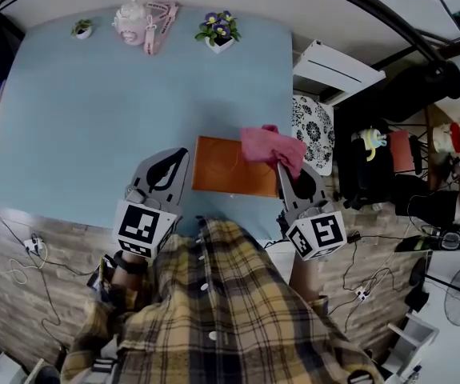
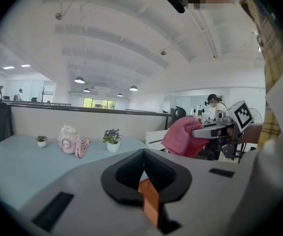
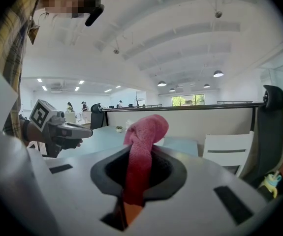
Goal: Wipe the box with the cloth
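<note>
**A:** Both tools sit at the near edge of the pale blue surface, and the flat orange box lies right between them.

**B:** The left tongs are pressed together on the box's left edge. The left gripper view shows an orange edge nipped in the slit, so that looks like the anchor.

**A:** And the right tongs are pinching the pink cloth. It rises out of the jaws in a bunched fold and droops over the box's far right corner.

**B:** So the right hand is the nearer one to the job. The box's long side runs left to right, and nearly all the bare lid lies left of the cloth.

**A:** Which suggests the stroke goes leftward along that long axis, toward the clamped edge.

**B:** Likely, yes. Whether the cloth touches the lid can't be told from here, so it may need lowering first. Watch the left grip too: push too hard and the box could pivot.
</note>
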### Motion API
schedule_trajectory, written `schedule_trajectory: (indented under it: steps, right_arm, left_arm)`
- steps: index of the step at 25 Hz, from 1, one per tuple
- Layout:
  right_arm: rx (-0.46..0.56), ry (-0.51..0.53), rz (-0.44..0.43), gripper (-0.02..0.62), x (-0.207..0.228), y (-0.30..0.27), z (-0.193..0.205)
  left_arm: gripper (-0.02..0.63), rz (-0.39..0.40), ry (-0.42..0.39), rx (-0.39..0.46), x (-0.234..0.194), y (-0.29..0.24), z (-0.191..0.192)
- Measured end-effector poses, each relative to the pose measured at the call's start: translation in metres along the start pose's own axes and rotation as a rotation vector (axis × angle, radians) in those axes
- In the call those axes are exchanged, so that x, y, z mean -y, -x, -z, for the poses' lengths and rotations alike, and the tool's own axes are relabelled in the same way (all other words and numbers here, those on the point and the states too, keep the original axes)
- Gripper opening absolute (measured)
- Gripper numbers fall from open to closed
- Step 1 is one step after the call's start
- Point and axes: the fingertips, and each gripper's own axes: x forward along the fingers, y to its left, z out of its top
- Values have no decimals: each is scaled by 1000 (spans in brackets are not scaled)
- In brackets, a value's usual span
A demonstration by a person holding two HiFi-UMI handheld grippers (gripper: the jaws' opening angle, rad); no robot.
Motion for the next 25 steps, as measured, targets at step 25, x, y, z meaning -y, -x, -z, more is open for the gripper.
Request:
schedule_trajectory:
  steps: [25]
  right_arm:
    - [-21,-26,21,44,4,0,9]
  left_arm:
    - [-9,13,12,-31,3,1,12]
